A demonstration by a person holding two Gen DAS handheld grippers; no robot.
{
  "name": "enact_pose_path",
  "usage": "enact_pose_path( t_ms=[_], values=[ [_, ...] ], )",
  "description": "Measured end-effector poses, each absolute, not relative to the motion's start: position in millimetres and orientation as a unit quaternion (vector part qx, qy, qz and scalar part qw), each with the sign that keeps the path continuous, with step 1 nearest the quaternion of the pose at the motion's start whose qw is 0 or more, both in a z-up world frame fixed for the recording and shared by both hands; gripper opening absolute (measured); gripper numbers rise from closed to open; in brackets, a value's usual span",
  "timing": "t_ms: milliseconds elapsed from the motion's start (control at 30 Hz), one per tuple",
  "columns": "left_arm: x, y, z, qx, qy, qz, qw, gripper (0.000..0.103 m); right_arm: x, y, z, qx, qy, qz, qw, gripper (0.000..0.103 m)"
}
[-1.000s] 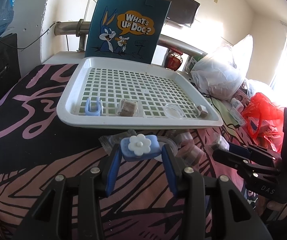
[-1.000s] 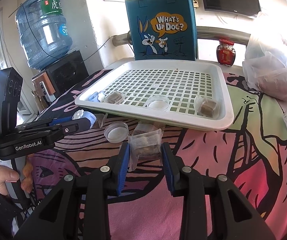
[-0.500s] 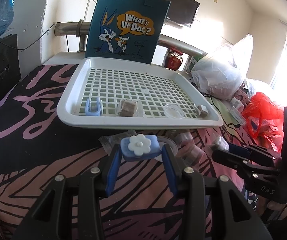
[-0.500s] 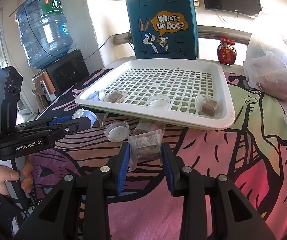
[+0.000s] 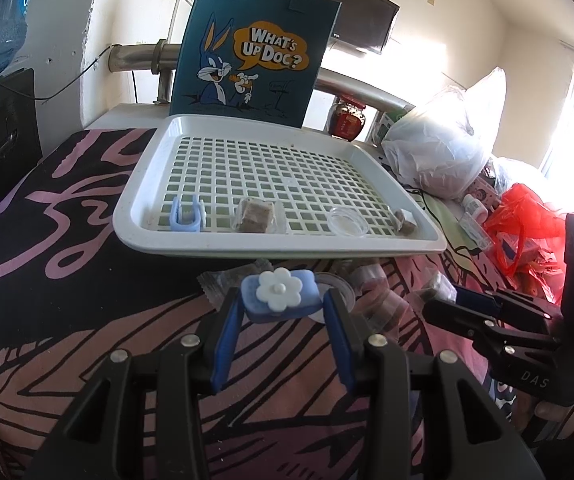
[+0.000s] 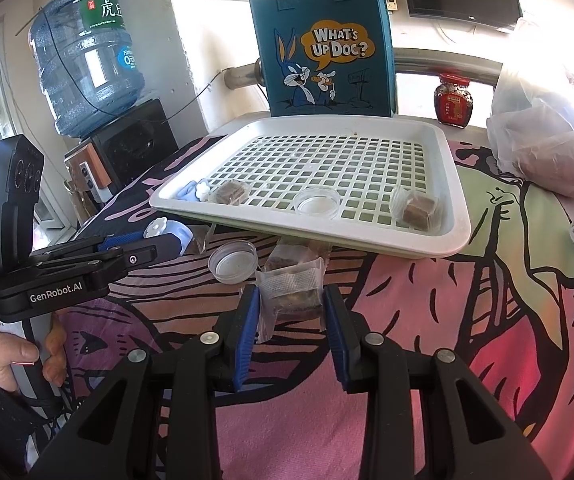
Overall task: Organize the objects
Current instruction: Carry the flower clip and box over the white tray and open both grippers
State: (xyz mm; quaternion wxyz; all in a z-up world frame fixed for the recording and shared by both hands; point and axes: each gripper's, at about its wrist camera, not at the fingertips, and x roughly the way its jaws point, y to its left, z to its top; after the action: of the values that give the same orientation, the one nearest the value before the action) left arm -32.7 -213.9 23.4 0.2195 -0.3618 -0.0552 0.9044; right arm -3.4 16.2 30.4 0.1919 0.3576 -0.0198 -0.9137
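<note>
The left hand-held gripper [image 5: 281, 304] clamps a blue clip with a white flower [image 5: 278, 291]; the right hand-held gripper [image 6: 290, 304] pinches a clear-wrapped brown block [image 6: 292, 292]. Both hover over the pink-and-black cloth [image 6: 427, 320] on the counter, just before the white slotted tray [image 5: 155, 240]. Behind stands a blue cartoon bag [image 6: 323, 40], a water jug [image 6: 87, 60] to the left. The tray holds another blue clip [image 5: 185, 216], wrapped blocks and a clear dish [image 5: 346, 222].

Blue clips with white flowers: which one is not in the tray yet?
The blue clip pinched in the left gripper, flower facing up, held above the cloth just short of the tray. The other clip already lies at the tray's front left corner.
</note>
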Motion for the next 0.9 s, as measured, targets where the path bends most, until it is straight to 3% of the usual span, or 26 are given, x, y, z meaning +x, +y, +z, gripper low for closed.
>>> enact_pose_path(
  t_ms=[900],
  values=[
    [-40, -233, 44, -0.349, -0.103, 0.908, 0.207, 0.040, -11, 45, 47, 0.320, -0.076, -0.928, 0.175, 0.033]
  ],
)
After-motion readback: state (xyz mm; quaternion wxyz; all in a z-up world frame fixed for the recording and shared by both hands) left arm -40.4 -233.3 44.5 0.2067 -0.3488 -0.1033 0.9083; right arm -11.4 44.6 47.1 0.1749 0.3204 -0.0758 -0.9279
